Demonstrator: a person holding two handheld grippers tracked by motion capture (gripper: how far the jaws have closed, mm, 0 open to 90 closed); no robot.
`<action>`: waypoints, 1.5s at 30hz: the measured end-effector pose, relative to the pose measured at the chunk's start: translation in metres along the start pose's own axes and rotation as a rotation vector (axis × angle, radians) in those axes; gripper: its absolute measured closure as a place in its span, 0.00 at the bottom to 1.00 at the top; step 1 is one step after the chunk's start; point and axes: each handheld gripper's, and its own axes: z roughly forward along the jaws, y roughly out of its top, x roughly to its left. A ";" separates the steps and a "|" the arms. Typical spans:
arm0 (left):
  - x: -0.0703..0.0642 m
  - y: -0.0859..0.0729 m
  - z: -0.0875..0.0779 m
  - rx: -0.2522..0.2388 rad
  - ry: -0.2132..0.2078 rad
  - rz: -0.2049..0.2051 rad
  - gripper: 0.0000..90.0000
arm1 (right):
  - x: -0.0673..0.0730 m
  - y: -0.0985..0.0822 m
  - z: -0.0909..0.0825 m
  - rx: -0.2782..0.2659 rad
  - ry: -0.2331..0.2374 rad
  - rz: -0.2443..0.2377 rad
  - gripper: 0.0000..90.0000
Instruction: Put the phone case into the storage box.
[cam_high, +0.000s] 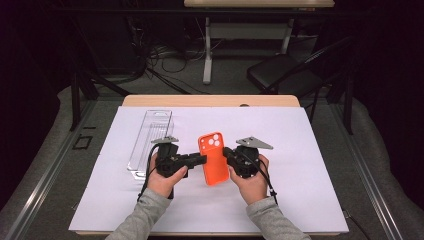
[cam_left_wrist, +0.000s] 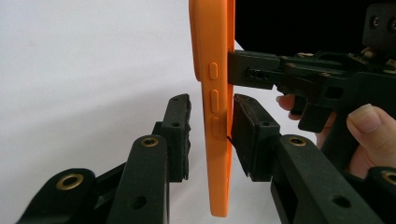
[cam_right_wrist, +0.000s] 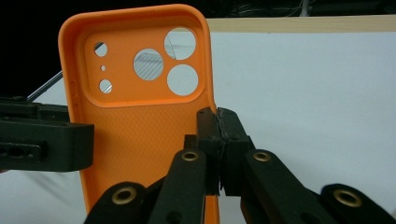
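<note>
Both forearms reach in level over the worktop (cam_high: 300, 200), right claw (cam_right_wrist: 217, 122) clamped on the orange phone case (cam_high: 214, 158), left claw (cam_left_wrist: 211, 123) not quite closed around its opposite edge.

Orange phone case (cam_high: 214, 158): soft-looking one-piece shell, empty. Raised camera block with three large round cut-outs and smaller holes at its far end. Inner face shows a fine dotted texture (cam_right_wrist: 140, 135). One long edge carries three moulded side buttons (cam_left_wrist: 214, 100). Case sits over the middle of the white sheet, long axis running near to far, camera end far, lifted off the surface.
</note>
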 end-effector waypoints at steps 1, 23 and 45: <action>0.000 0.000 0.000 -0.001 0.002 0.000 0.76 | 0.000 0.000 0.000 0.000 0.000 0.001 0.99; -0.001 -0.001 -0.001 -0.003 -0.005 -0.035 0.87 | 0.002 -0.001 0.000 0.004 0.010 -0.006 0.99; 0.001 -0.001 -0.002 -0.005 -0.022 -0.084 0.89 | 0.002 -0.001 0.001 0.009 0.017 -0.003 0.99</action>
